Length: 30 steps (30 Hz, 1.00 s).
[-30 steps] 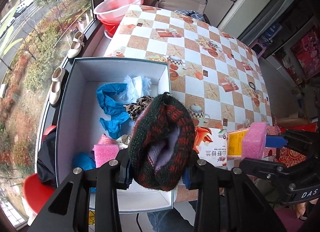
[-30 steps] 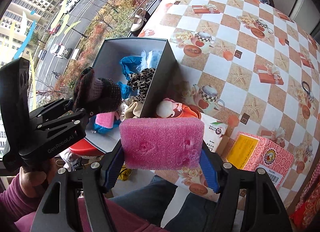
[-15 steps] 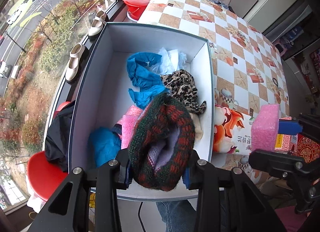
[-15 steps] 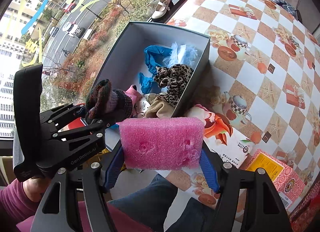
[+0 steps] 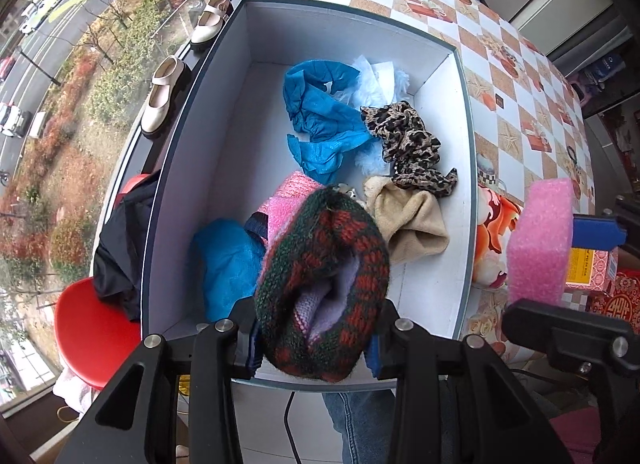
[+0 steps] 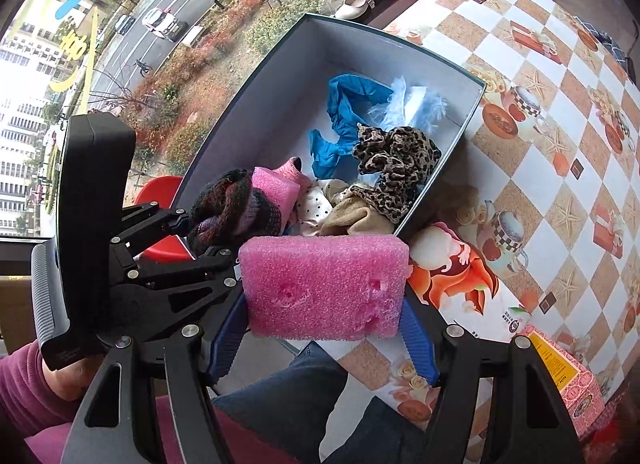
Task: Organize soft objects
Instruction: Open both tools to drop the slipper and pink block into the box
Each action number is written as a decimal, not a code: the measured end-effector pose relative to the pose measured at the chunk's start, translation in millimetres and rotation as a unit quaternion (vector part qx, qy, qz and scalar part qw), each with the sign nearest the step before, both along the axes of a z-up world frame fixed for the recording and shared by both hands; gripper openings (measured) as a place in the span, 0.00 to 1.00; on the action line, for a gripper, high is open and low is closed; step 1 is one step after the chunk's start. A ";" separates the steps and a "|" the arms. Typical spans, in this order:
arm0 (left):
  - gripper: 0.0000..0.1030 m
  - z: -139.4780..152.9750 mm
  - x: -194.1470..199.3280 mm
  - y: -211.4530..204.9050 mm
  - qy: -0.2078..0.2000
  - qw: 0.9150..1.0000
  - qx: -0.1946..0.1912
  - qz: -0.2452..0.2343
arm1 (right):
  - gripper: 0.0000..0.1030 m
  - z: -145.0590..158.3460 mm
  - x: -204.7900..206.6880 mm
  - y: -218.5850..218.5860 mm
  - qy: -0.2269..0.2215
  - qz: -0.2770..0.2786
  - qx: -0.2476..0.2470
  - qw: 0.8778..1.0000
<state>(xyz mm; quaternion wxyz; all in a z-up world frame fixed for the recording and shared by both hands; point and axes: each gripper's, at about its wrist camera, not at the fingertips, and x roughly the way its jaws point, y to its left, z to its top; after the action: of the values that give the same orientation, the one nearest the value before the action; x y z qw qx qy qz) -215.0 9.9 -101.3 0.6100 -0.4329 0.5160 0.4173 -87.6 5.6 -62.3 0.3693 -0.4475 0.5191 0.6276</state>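
Most of the sorting looks done, judging by how full the box point(image 5: 466, 111) already is: inside it lie a crumpled blue glove point(image 5: 320, 115) and a pale fluffy piece point(image 5: 380, 81) toward the box's far end, a leopard-print scrunchie point(image 5: 412, 143) against the box's right wall, a beige sock point(image 5: 412, 219) just nearer than the scrunchie, a pink knitted piece point(image 5: 288, 199) in the middle of the box floor, and a blue cloth point(image 5: 228, 260) in the near left corner of the box. Two things are not yet in. The left gripper point(image 5: 316, 338) points straight down over the near end of the box and holds a dark green and red knitted hat point(image 5: 324, 280) between its pads; its jaws have just been opening a little with the hat between them, yet the hat is pinched on both sides and hangs above the pink piece and the blue cloth. The right gripper point(image 6: 322, 328) clamps a pink foam sponge point(image 6: 324, 286) by its two ends, its jaws set fairly wide to span it, and hovers outside the box, beyond the near right corner, over the printed tablecloth point(image 6: 560, 167) on which the box stands. By my reading the hat is about to be let go into the box, and the sponge must then be carried across the right wall and dropped in. A red patterned carton point(image 6: 568, 388) on the cloth, well to the right of the box, is no soft thing and probably stays where it is.
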 end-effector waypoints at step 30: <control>0.78 8.4 2.7 13.7 -0.020 1.000 0.016 0.014 | 0.99 9.3 24.4 7.8 -0.002 -0.063 0.010 0.998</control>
<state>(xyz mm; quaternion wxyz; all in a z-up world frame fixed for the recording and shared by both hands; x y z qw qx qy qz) -212.4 23.6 -92.8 0.6217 -0.4384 0.4906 0.4250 -63.2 13.4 -53.0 0.4136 -0.4111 0.5396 0.6073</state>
